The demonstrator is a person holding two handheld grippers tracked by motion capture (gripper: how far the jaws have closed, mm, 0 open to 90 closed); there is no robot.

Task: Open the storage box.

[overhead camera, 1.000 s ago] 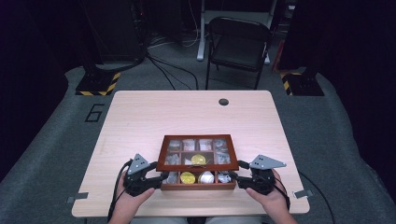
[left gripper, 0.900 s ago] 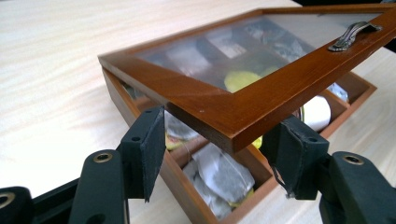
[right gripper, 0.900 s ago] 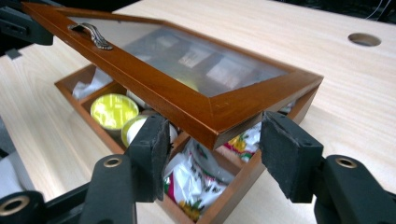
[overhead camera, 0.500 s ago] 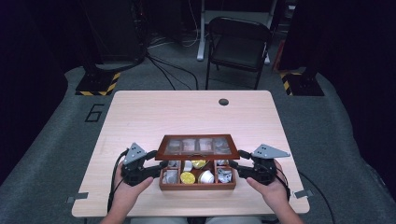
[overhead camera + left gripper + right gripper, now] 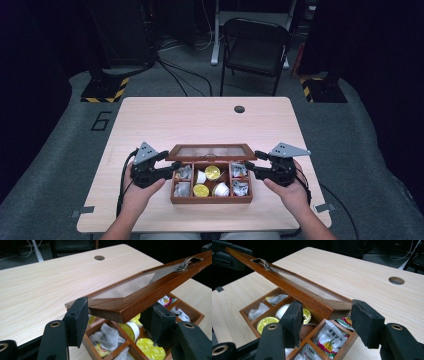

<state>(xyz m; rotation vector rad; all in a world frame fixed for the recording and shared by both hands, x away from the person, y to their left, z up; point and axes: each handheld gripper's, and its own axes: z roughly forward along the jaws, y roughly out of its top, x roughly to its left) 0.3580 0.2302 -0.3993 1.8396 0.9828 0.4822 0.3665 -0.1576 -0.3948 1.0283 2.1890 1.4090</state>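
Lid [image 5: 211, 151] of the wooden box [image 5: 210, 196] is being raised on its far edge, at about six o'clock on the tabletop [image 5: 200, 120]. The left gripper [image 5: 113, 317] is holding the lid's left front corner between narrow jaws, and the right gripper [image 5: 325, 312] is holding the right front corner the same way. Each grip is catching only a corner tip, so an uneven lift could be twisting the frame or letting one corner slip, and the lid with its clear pane would be dropping onto the capsules [image 5: 201, 190] and sachets [image 5: 240, 187] below. The base is resting unheld, so it could be sliding. A "6" [image 5: 101, 120] is marked on the floor at ten o'clock; the sachet printing is too small to read.
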